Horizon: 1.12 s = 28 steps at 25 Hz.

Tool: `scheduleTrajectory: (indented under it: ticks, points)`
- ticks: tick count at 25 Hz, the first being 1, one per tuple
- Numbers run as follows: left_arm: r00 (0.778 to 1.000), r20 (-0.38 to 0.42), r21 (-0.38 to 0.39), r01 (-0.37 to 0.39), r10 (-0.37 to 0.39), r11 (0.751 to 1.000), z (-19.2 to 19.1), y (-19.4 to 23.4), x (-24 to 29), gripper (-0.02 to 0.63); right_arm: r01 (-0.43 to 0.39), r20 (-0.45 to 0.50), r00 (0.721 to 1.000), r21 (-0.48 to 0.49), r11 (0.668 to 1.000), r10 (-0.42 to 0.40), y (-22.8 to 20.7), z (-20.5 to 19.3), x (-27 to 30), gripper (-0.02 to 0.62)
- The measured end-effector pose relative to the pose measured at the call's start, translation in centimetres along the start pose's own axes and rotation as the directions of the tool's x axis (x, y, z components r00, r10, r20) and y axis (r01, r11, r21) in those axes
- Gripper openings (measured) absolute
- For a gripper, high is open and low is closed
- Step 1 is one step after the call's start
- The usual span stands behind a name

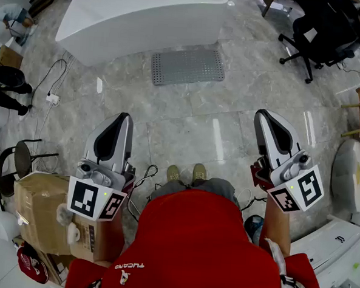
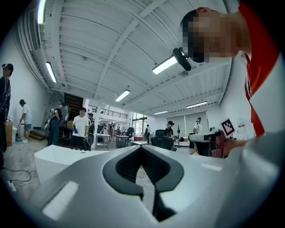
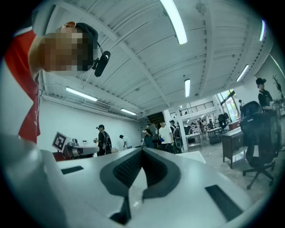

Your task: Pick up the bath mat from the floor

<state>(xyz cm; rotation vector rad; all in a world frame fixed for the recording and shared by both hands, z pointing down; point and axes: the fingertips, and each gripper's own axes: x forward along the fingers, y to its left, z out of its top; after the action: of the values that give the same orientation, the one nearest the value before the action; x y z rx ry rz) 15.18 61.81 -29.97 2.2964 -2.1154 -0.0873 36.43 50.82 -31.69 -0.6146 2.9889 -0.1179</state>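
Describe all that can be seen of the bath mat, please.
The bath mat is grey, rectangular with rounded corners, and covered in rows of small bumps or holes; it looks like rubber. It lies flat and unfolded on the marbled floor, slightly askew, just before the white tub. Nothing lies on it or holds it.

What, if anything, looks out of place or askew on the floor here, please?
Nothing much stands out: the bath mat lies flat and unfolded beside the white tub. Only a loose cable with a power strip trails about on the left.
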Motion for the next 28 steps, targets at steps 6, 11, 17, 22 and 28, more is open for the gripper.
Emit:
scheduleTrajectory:
  ticks: [6,11,17,22,28]
  points:
    - [1.000,0.001,0.003,-0.001,0.001,1.000,0.1,-0.2,0.0,0.005,-0.007,-0.001,1.000,0.000,1.000,0.007,0.0,0.0,0.0,0.000]
    - [1.000,0.002,0.003,-0.005,0.005,1.000,-0.2,-0.2,0.0,0.005,-0.006,0.015,1.000,0.008,1.000,0.005,-0.1,0.0,-0.2,0.000]
    - [0.999,-0.001,0.002,-0.036,0.036,0.999,0.0,0.3,0.8,0.005,0.018,0.038,0.999,0.038,0.999,-0.019,-2.6,0.7,-1.0,0.002]
    - [0.997,0.009,0.005,-0.071,0.071,0.997,0.3,-0.1,2.0,0.005,0.042,0.006,0.999,-0.052,0.998,-0.042,-5.3,0.8,-2.2,0.002]
    - [0.993,0.011,0.038,-0.117,0.116,0.992,0.2,-1.3,3.5,0.005,0.040,-0.002,0.999,-0.085,0.996,-0.040,-8.4,0.6,-3.5,0.002]
